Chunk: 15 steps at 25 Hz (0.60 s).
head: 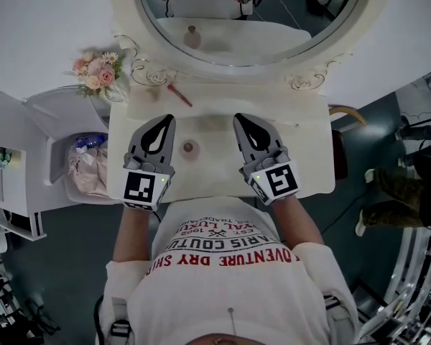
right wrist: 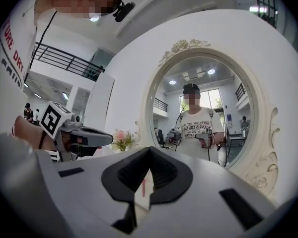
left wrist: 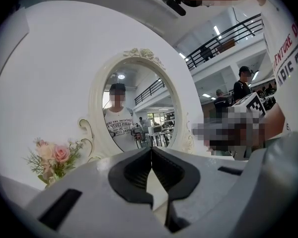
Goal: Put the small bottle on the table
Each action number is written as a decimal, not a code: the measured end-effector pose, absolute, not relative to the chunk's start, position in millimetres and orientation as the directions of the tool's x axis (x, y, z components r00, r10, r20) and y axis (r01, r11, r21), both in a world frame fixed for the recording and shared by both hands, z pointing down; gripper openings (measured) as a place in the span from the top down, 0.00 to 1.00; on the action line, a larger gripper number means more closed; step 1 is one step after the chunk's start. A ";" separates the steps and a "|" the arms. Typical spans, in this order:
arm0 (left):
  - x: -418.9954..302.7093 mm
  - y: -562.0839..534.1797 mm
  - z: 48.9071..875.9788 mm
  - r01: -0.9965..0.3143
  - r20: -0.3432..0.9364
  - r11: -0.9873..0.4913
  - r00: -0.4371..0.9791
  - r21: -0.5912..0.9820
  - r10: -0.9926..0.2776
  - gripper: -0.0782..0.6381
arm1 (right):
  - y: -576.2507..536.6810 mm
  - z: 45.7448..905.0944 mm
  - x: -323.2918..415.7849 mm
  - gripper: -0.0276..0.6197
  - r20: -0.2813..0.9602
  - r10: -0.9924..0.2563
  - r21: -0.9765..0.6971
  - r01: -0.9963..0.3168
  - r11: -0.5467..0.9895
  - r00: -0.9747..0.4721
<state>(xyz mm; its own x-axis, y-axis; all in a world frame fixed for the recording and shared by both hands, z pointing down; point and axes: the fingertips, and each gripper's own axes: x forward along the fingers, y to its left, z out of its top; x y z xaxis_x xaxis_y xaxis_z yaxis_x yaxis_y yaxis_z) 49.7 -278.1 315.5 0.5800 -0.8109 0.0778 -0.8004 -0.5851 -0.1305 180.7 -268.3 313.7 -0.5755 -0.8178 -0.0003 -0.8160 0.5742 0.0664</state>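
The small brownish bottle [head: 188,148] stands upright on the white vanity table [head: 309,157], seen from above in the head view. It is between my two grippers, nearer the left one and not touched by either. My left gripper [head: 167,121] hovers just left of it, its jaws shut with nothing in them; in the left gripper view [left wrist: 151,148] the tips meet. My right gripper [head: 241,118] is to the bottle's right, also shut and empty, with its tips meeting in the right gripper view [right wrist: 150,149]. Both point toward the mirror.
An oval mirror [head: 330,27] in an ornate white frame rises at the table's back edge. A red stick [head: 179,94] lies near it, and pink flowers [head: 95,70] stand at the back left. A bin with a bag [head: 86,165] is left of the table.
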 end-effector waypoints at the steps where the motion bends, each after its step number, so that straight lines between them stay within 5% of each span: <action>1: 48.6 -278.2 315.5 -0.802 0.075 -0.582 0.577 -0.132 -0.813 0.88 | -267.9 313.3 180.3 0.96 0.001 -0.818 0.068 -0.816 0.574 -0.575; 15: 57.7 -266.9 322.9 -0.790 0.099 -0.598 0.589 -0.139 -0.802 0.88 | -258.1 314.9 185.6 0.96 0.013 -0.823 0.069 -0.820 0.568 -0.568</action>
